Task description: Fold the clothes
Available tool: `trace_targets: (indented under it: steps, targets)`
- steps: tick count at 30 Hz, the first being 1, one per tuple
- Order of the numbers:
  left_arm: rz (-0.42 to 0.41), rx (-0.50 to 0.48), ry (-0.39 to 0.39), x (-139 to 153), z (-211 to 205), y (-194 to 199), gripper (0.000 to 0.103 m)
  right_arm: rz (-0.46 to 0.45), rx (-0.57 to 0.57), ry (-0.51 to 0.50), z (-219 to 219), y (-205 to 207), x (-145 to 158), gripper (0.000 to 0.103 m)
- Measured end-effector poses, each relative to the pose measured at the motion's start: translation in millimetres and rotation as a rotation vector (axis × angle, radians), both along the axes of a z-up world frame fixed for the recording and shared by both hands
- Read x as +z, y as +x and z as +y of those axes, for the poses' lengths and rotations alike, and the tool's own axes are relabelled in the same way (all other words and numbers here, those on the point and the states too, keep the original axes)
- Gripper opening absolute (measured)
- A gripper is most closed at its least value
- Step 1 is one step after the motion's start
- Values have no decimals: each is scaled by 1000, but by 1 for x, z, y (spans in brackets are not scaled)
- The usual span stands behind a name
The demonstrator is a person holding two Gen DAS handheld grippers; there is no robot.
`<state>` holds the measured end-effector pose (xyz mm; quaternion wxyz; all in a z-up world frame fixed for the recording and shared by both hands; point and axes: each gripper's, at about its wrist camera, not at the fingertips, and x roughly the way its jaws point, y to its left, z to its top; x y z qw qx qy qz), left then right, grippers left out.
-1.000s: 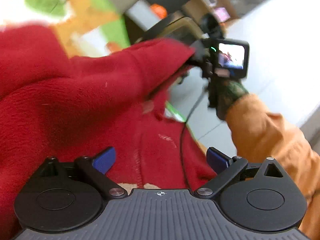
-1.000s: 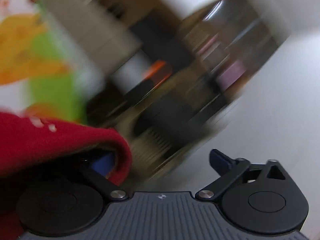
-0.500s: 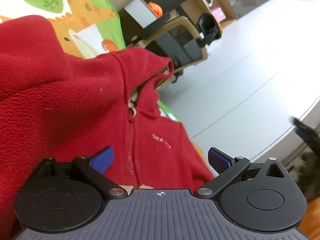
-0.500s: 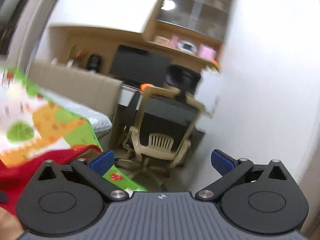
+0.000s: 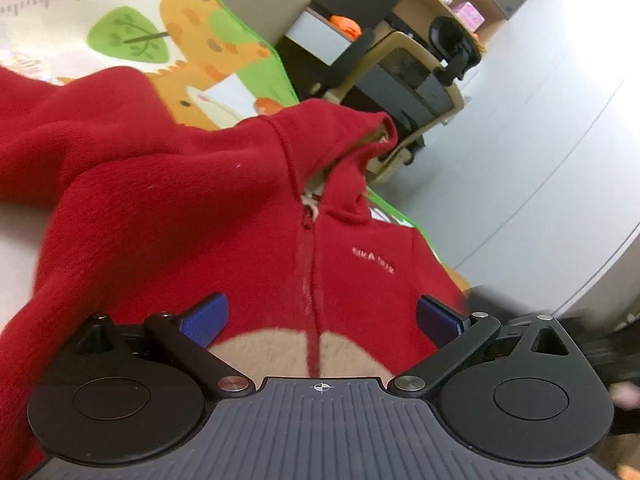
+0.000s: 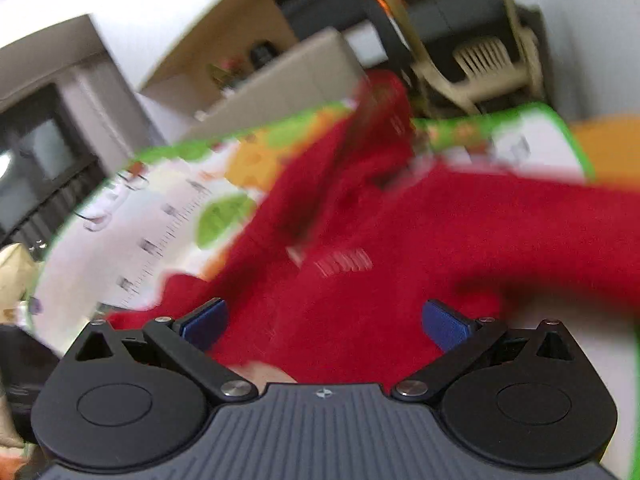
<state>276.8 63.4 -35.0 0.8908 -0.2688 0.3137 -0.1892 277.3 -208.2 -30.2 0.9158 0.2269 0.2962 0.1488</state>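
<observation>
The red hooded jacket (image 5: 200, 216) lies front-up, zipped and unfolded on the animal-print mat (image 5: 132, 36), with left gripper (image 5: 320, 320) and right gripper (image 6: 324, 320) both spread apart, empty, above it.

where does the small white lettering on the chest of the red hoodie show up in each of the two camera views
Left wrist: the lettering sits right of centre on the red hoodie, just right of the zipper.
Right wrist: the lettering is near the middle of the picture, blurred, above the open fingers.
Shared landmark: the beige chair, upper right in both views.
</observation>
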Motion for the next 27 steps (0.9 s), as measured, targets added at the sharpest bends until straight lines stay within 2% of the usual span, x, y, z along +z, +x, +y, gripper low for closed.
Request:
trace_targets:
  steps: [4, 5, 7, 9, 12, 15, 18, 19, 20, 22, 24, 25, 27]
  targets:
    - [54, 19, -22, 12, 16, -14, 102, -24, 38, 18, -11, -12, 4, 103]
    - [49, 40, -60, 18, 25, -23, 102, -19, 36, 15, -12, -16, 3, 103]
    - [-37, 165, -76, 36, 54, -40, 102, -8, 51, -21, -8, -19, 8, 103]
    - [-132, 298, -83, 54, 83, -58, 102, 14, 76, -100, 9, -12, 10, 103]
    - [-127, 560, 1, 65, 134, -52, 102, 45, 121, -249, 34, 1, 15, 103]
    - [-8, 710, 61, 51, 172, -21, 101, 51, 136, -346, 46, -22, 13, 103]
    - [108, 833, 119, 34, 202, 10, 97, 43, 131, -310, 41, -22, 12, 103]
    - [124, 847, 136, 27, 203, 18, 91, 40, 129, -289, 38, -22, 12, 103]
    - [115, 859, 189, 23, 199, 24, 85, 37, 127, -267, 35, -22, 12, 103]
    - [84, 884, 316, 19, 188, 33, 38, 34, 123, -247, 33, -24, 12, 103]
    - [38, 879, 397, 22, 179, 41, 22, 30, 119, -234, 32, -24, 12, 103]
    - [11, 866, 424, 26, 175, 44, 18, 28, 117, -230, 32, -24, 12, 103]
    - [-88, 814, 457, 49, 160, 47, 17, 24, 114, -211, 30, -25, 11, 103]
